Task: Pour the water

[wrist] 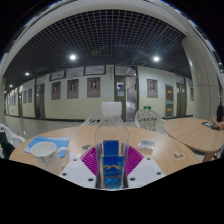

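Observation:
My gripper (111,164) is shut on a clear bottle with a blue label (111,168). The bottle stands upright between the two magenta pads (91,159), which press on its sides. It is held above a round wooden table (75,135). A white bowl (44,150) sits on a blue mat (55,147) to the left of the fingers. A small clear cup (147,148) stands on the table to the right, just beyond the fingers.
A white chair back (111,112) stands beyond the table, straight ahead. Another round table (195,130) lies to the right, with a second chair (148,119) near it. A long hallway with framed pictures lies behind.

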A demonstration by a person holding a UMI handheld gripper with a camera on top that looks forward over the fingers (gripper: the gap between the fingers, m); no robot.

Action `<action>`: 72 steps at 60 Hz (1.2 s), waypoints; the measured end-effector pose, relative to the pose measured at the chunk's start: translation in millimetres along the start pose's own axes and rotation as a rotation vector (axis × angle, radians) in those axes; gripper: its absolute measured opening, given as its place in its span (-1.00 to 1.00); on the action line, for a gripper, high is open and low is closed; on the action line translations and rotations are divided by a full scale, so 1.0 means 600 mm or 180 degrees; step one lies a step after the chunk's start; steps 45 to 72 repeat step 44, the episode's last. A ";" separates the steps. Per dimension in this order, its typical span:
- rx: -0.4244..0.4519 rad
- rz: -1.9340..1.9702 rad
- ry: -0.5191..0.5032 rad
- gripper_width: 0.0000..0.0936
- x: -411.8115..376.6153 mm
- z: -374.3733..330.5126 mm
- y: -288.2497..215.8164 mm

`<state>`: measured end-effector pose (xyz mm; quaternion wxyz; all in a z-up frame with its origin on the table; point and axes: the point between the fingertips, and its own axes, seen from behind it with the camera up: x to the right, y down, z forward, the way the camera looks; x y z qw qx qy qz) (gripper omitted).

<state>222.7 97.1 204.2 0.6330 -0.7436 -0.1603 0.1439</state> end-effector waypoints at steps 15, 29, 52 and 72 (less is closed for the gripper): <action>-0.0200 -0.0167 0.0028 0.35 0.015 0.002 0.012; -0.0234 0.0083 -0.0270 0.80 -0.027 -0.053 0.029; -0.0335 0.0392 -0.0722 0.81 -0.130 -0.103 0.044; -0.0335 0.0392 -0.0722 0.81 -0.130 -0.103 0.044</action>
